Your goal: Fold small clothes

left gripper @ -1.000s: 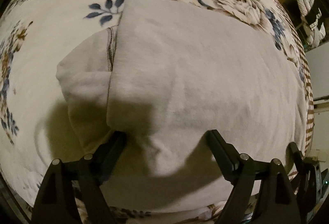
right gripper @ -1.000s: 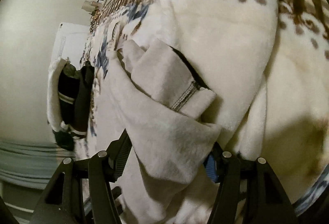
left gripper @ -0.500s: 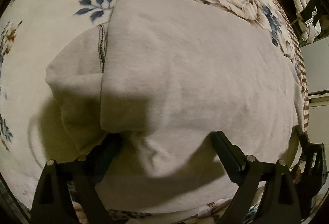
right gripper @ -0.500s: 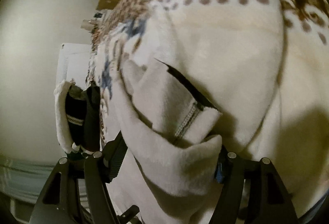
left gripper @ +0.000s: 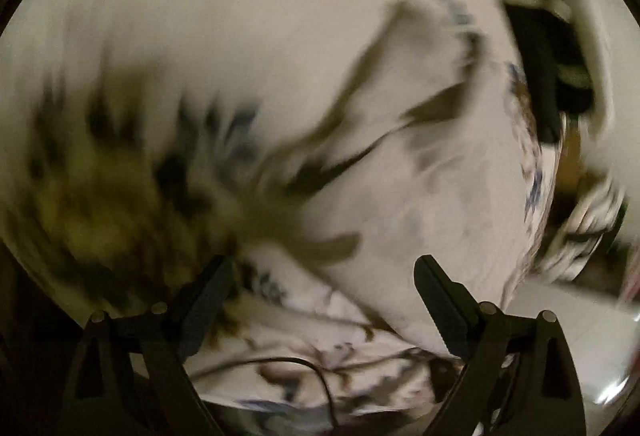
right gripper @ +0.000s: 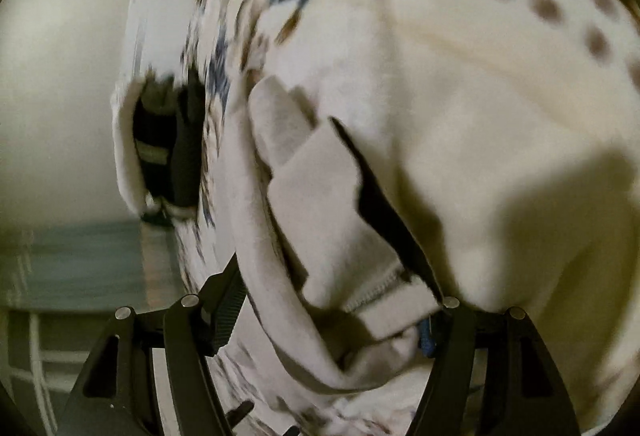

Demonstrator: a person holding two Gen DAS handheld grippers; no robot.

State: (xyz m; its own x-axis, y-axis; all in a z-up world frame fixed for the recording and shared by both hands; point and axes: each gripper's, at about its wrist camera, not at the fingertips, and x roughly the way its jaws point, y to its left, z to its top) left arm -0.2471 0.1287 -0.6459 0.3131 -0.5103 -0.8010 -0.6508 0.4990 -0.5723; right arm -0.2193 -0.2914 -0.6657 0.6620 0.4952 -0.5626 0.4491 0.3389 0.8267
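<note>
Left gripper [left gripper: 320, 276]: jaws spread wide, nothing clamped, hovering over the flowered blanket [left gripper: 120, 176]; view badly blurred. Pale grey garment [left gripper: 420, 188] lying folded on the blanket, ahead and toward the right finger, its lower edge near that fingertip, contact impossible to judge through the blur. Thin dark cable [left gripper: 320, 376] trailing across the blanket near the bottom.

Right gripper [right gripper: 340, 312]: jaws partly open, with the garment's [right gripper: 320, 204] layered folds and stitched hem filling the gap between them; real pinching impossible to confirm. Cream dotted blanket [right gripper: 500, 116] bulging just right of the garment. Dark clothes [right gripper: 164, 148] piled at the bed's far edge, against the wall [right gripper: 60, 96].
</note>
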